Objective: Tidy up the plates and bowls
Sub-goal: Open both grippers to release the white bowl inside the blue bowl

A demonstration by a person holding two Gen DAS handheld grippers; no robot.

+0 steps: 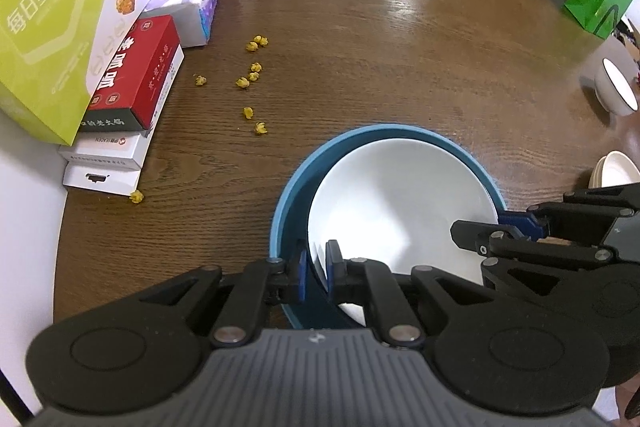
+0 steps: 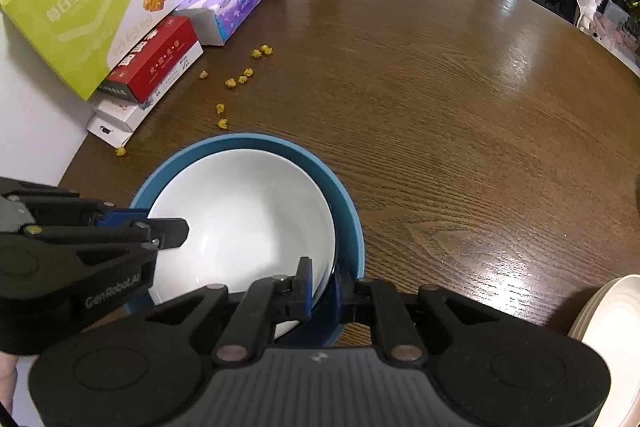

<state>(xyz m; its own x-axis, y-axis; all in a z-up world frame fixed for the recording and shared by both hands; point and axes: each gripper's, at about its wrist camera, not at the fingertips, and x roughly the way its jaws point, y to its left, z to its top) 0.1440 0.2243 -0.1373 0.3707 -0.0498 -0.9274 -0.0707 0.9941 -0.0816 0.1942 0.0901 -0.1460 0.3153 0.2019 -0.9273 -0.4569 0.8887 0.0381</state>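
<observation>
Both jaws pinch the white bowl [image 1: 400,211] and blue bowl [image 1: 288,203] rims together (opposite sides); lift evenly, keeping level.

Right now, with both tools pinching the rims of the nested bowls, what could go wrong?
1. The left tool and right tool each clamp the white bowl and blue bowl rims together, so an uneven lift could tip the pair.
2. The white bowl sits off-centre inside and may shift.
3. Yellow crumbs lie nearby and could be swept or crushed when setting down.
</observation>
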